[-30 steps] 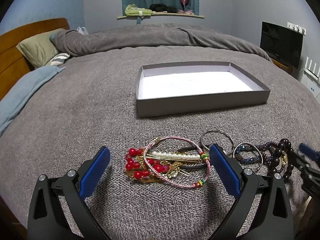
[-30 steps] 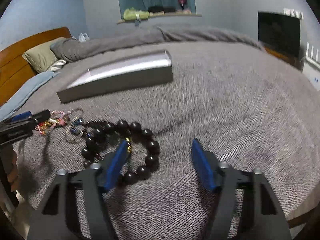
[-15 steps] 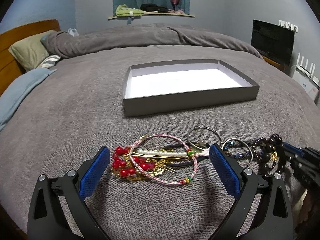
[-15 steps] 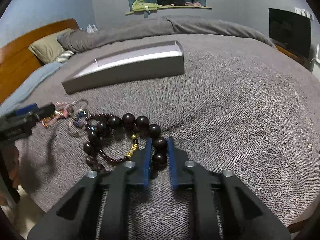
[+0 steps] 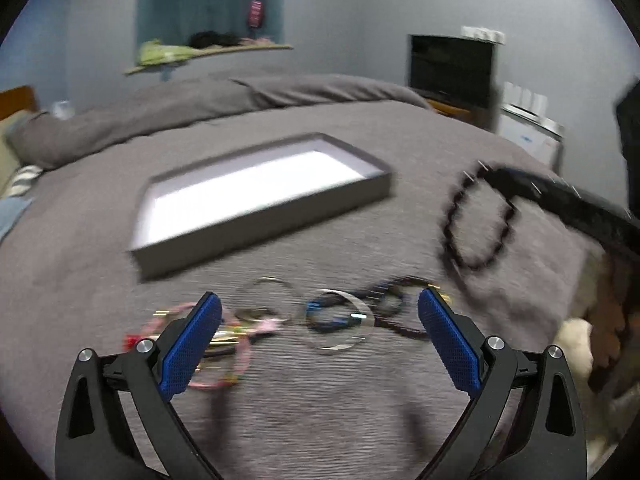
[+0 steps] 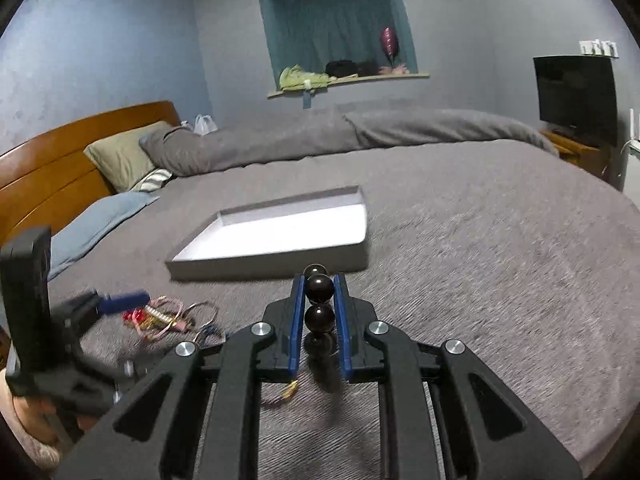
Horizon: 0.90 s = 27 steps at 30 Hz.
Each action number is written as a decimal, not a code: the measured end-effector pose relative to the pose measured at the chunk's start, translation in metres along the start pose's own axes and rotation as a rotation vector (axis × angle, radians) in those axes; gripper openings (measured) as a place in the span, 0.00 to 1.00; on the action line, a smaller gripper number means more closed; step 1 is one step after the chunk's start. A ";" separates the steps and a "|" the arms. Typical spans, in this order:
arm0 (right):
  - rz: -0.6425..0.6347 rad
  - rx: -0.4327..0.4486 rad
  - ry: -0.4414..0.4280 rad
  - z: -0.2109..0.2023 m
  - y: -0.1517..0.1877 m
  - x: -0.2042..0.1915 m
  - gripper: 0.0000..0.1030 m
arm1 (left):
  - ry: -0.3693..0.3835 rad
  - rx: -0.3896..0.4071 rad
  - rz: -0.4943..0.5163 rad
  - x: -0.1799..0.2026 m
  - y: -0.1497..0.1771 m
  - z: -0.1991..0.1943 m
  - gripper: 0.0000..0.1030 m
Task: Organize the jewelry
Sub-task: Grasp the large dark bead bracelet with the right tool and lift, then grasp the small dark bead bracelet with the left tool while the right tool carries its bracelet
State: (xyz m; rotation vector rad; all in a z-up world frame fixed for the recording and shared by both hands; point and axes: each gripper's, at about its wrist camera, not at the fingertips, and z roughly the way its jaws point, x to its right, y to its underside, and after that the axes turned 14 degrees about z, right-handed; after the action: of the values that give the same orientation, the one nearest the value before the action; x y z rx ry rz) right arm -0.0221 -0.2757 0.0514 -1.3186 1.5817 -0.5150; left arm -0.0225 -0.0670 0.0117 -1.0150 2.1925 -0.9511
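My right gripper (image 6: 319, 292) is shut on a dark beaded bracelet (image 6: 319, 289) and holds it above the bed; in the left wrist view the bracelet (image 5: 476, 224) hangs in the air at the right. My left gripper (image 5: 320, 332) is open and empty, low over a pile of jewelry (image 5: 256, 320): a pink cord bracelet, silver rings, a blue bead bracelet and red beads. The pile also shows in the right wrist view (image 6: 168, 318). The grey tray (image 5: 264, 216) with a white floor lies beyond the pile, and also shows in the right wrist view (image 6: 272, 264).
The grey bedspread (image 6: 480, 240) covers the bed. Pillows (image 6: 120, 156) and a wooden headboard (image 6: 48, 168) are at the left. A TV (image 6: 576, 92) stands at the right. The bed's near edge is just below both grippers.
My right gripper has lifted the dark beaded bracelet off the bed and raised it toward the tray. My left gripper has shifted right along the jewelry pile, staying open.
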 end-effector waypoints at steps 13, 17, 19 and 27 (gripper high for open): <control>0.070 -0.015 0.015 0.004 -0.006 0.030 0.14 | 0.161 -0.130 0.230 0.074 -0.007 0.059 0.34; 0.077 -0.032 0.002 0.007 -0.004 0.031 0.14 | 0.136 -0.129 0.253 0.080 -0.006 0.065 0.31; 0.074 -0.034 0.002 0.008 -0.002 0.031 0.14 | 0.119 -0.128 0.247 0.078 -0.009 0.069 0.20; 0.137 -0.053 -0.012 0.011 -0.005 0.049 0.14 | 0.159 -0.081 0.216 0.057 -0.042 0.055 0.07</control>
State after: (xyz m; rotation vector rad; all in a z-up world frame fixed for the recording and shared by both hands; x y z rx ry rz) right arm -0.0076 -0.3193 0.0306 -1.2395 1.6722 -0.3827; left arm 0.0018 -0.1531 0.0012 -0.7399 2.4308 -0.8760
